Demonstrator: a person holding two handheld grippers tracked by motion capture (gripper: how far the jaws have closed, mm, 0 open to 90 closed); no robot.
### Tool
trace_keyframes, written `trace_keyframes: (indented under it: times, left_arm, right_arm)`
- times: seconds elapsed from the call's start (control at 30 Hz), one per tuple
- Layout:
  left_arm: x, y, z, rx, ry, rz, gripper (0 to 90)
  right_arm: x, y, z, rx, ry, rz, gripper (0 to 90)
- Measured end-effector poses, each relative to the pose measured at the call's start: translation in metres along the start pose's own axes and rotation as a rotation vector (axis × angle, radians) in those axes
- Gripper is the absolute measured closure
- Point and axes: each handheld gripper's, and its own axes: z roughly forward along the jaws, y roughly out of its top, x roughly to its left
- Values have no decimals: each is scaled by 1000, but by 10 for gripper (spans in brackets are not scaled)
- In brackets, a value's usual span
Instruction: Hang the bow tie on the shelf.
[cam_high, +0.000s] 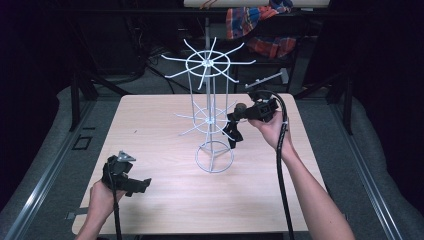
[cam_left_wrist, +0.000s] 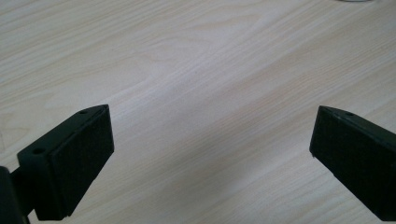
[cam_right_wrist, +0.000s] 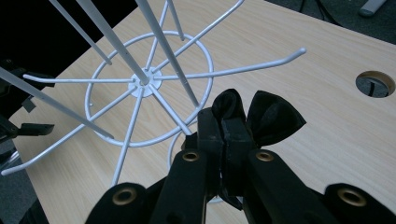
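Black cloth (cam_right_wrist: 273, 116), the piece you are working with, is pinched in your right gripper (cam_right_wrist: 226, 123) just beside the lower ring of the white wire rack (cam_high: 210, 117) at mid-table. Going left to right, your left gripper (cam_high: 142, 184) rests near the table's (cam_high: 165, 200) front left corner with jaws spread and nothing between them. Your right gripper view shows the cloth bunched above the pressed-together jaws, while the high view shows it hanging below them.
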Motion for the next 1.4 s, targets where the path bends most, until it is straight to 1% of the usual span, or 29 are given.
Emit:
trace_keyframes:
  times: [0.1, 0.23, 0.3, 0.37, 0.47, 0.5, 0.57, 0.67, 0.7, 0.73, 0.8, 0.9, 0.97, 1.07, 1.13, 1.2, 1.23, 1.27, 1.33, 1.4]
  left_arm:
    - [0, 0, 0, -1, 0, 1, 0]
    - [0, 0, -1, -2, 0, 0, 0]
    - [-1, 0, -1, -3, 0, 0, 0]
    - [-1, 0, -1, 0, -1, 3, 0]
    - [-1, 0, -1, 3, -2, 3, 0]
    - [-1, 0, -1, 0, 1, 3, 0]
    - [-2, 1, -1, 0, 1, 5, 0]
    - [-3, 2, -1, 4, -7, 8, 0]
    - [-3, 2, 0, 3, -7, 8, 0]
    - [-3, 2, 0, 2, -7, 10, 0]
    - [-3, 2, 0, 3, -6, 13, 0]
    - [-2, 3, 1, 10, -12, 13, 0]
    - [-2, 3, 1, 15, -15, 15, 0]
    - [-1, 3, 1, 10, -14, 17, 0]
    - [-1, 3, 0, 8, -11, 15, 0]
    - [-1, 3, 1, 3, -2, 14, 0]
    - [-1, 3, 1, 2, -2, 11, 0]
    - [-1, 3, 1, 4, -5, 11, 0]
    - [-2, 3, 0, 0, 2, 13, 0]
    - [-3, 3, -1, -3, -5, 15, 0]
  right_arm:
    - [2, 1, 1, 4, 0, -3, 875]
    - [2, 2, 1, 13, 4, -8, 784]
    - [3, 3, 0, 12, 6, -11, 764]
    - [4, 3, -2, 14, 7, -17, 712]
    - [5, 4, -5, 26, 3, -26, 685]
    - [6, 4, -5, 20, 2, -24, 679]
    - [6, 5, -5, 37, 13, -27, 674]
    - [7, 5, -4, 52, 6, -32, 663]
    - [7, 5, -3, 72, 2, -40, 659]
    - [7, 5, -3, 99, -11, -49, 653]
    - [8, 7, -3, 129, -29, -56, 640]
    - [8, 9, -5, 142, -47, -75, 615]
    - [10, 12, -6, 156, -39, -89, 600]
    - [11, 13, -9, 149, -32, -94, 574]
    - [13, 11, -12, 124, -26, -93, 544]
    - [13, 9, -17, 114, -11, -100, 509]
    - [13, 8, -19, 103, -8, -109, 488]
    - [13, 7, -22, 102, -3, -115, 466]
    - [14, 3, -24, 94, 6, -122, 400]
    - [16, -1, -28, 98, 2, -126, 348]
